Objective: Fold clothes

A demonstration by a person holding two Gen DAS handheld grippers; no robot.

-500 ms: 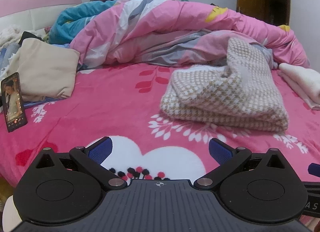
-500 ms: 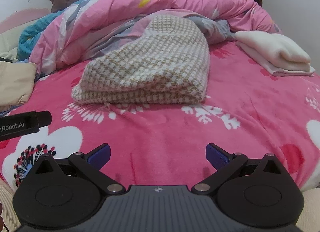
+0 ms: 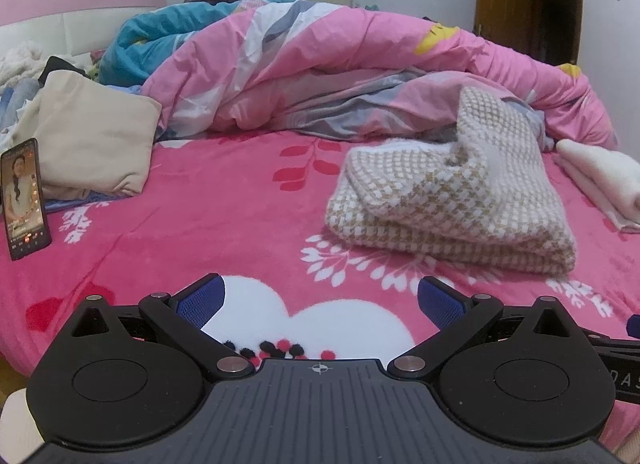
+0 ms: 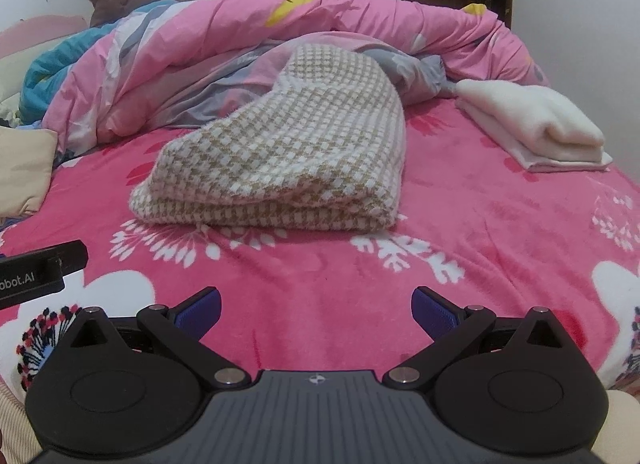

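While both my left gripper (image 3: 318, 302) and right gripper (image 4: 316, 306) hang wide open and empty, the houndstooth sweater (image 4: 280, 160) lies mid-bed (image 4: 480, 224), folded; beige clothes (image 3: 88, 136) near the left edge look unfolded.

cream garment (image 3: 604, 184) cropped, phone (image 3: 25, 198) screen illegible

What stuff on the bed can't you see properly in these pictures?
- Back of the checked sweater: right wrist view, it runs up against the pink quilt, so the far end is hidden.
- Clothes under the beige garment: left wrist view, covered by it.
- Phone screen details: left wrist view, too small.
- Folded cream garment: left wrist view, cut off by the right edge.
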